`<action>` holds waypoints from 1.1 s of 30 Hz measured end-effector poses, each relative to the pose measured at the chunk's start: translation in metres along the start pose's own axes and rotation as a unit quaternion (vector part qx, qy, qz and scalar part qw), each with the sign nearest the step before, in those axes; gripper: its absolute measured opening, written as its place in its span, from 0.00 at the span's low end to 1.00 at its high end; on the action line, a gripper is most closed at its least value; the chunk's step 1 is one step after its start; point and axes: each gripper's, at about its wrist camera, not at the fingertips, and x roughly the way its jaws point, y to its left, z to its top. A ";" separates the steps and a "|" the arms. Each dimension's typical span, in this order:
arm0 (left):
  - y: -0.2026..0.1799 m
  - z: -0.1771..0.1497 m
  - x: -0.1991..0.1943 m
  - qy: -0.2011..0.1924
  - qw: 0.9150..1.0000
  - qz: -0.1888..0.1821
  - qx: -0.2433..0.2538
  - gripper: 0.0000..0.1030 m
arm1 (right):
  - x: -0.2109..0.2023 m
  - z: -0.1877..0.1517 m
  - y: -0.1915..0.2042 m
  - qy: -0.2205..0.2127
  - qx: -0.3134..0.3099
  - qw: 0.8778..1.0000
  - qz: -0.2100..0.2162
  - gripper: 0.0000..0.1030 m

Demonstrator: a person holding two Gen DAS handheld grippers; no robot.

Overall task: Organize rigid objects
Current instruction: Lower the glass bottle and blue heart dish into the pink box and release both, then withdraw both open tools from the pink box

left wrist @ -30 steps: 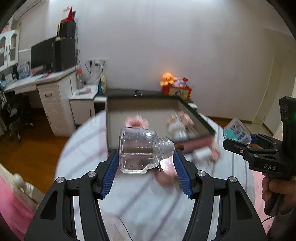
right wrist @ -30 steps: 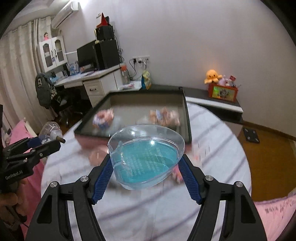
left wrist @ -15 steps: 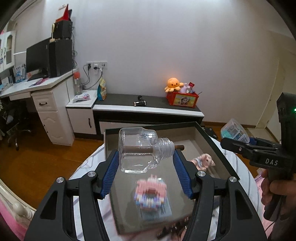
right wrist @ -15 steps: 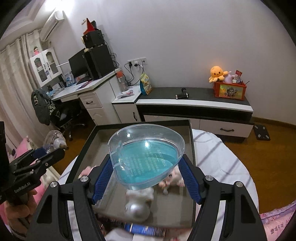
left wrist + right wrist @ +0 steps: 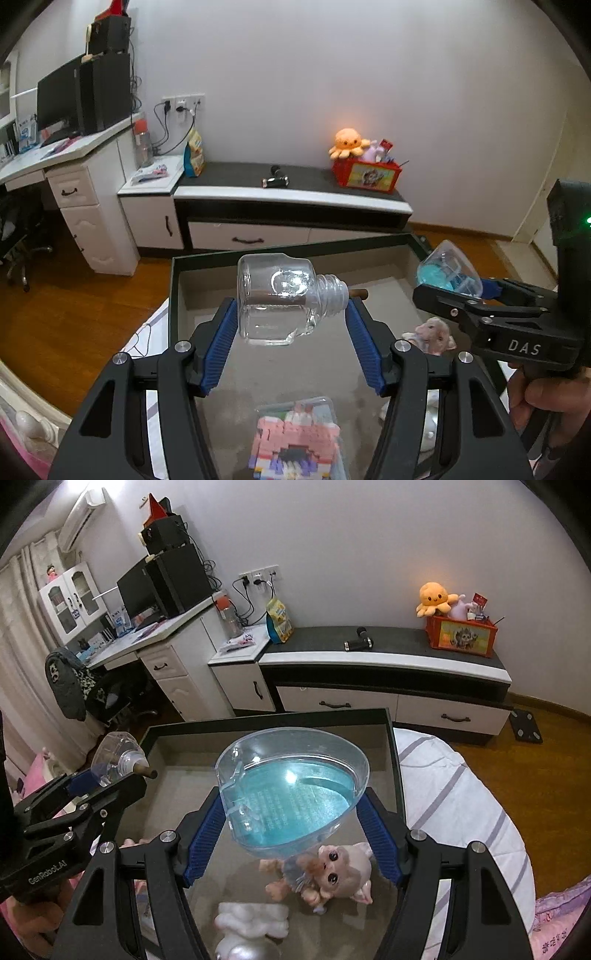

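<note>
My left gripper (image 5: 291,332) squeezes a clear glass bottle (image 5: 284,299). The bottle lies on its side between the blue pads (image 5: 218,347), with its neck pointing to the right. A brown stopper (image 5: 358,294) sticks out past the right pad, and I can only see its tip. The bottle hangs in the air over a dark box (image 5: 173,291) with a grey floor.

My right gripper (image 5: 291,834) squeezes a clear heart-shaped case (image 5: 291,794) with a blue bottom. It hangs over the same box too. There is small writing on the blue part, but it is too tiny for me to read. The case covers the tips of the pads, so I cannot see just where they press.

Down in the box lies a little doll (image 5: 332,871) with big eyes and pointy ears. The case hides part of it. Near it is a fluffy white thing (image 5: 251,919) and a shiny silver ball (image 5: 240,952), which is cut off at the bottom edge. I cannot tell what the white thing is. In the left view, a pink block toy (image 5: 295,443) in a clear case sits in the box, a bit blurry and cut off at the bottom.

The box sits on a white cloth with grey stripes (image 5: 454,797). My hand (image 5: 543,398) shows only a little, at the picture edge.
</note>
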 end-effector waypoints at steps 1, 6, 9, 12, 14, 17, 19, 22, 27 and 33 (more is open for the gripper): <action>0.000 0.000 0.004 0.006 1.000 0.005 0.001 0.67 | 0.002 0.002 -0.001 0.002 0.002 1.000 0.003 0.73; 0.002 -0.005 -0.005 -0.010 1.000 0.030 0.002 0.96 | -0.001 0.001 -0.003 -0.002 0.013 1.000 -0.007 0.95; 0.007 -0.009 -0.018 -0.021 0.999 0.033 -0.005 0.99 | -0.009 -0.004 0.000 -0.015 0.013 1.000 -0.018 1.00; 0.010 -0.015 -0.039 -0.037 0.999 0.032 -0.008 1.00 | -0.020 -0.010 0.005 -0.025 0.015 0.999 -0.017 1.00; 0.009 -0.019 -0.056 -0.049 0.998 0.031 -0.007 1.00 | -0.031 -0.017 0.011 -0.031 0.014 0.999 -0.016 1.00; 0.005 -0.028 -0.083 -0.066 0.997 0.028 -0.005 1.00 | -0.046 -0.024 0.018 -0.038 0.009 0.999 -0.017 1.00; 0.003 -0.030 -0.097 -0.073 0.997 0.026 -0.001 1.00 | -0.060 -0.032 0.025 -0.045 0.003 0.999 -0.017 1.00; -0.002 -0.041 -0.123 -0.084 0.996 0.023 0.004 1.00 | -0.080 -0.044 0.031 -0.054 -0.002 0.998 -0.015 1.00; -0.005 -0.067 -0.156 -0.090 0.996 0.016 -0.002 1.00 | -0.110 -0.072 0.033 -0.069 0.002 0.997 -0.016 1.00; -0.006 -0.098 -0.177 -0.088 0.996 0.019 -0.012 1.00 | -0.136 -0.111 0.024 -0.082 0.011 0.996 -0.032 1.00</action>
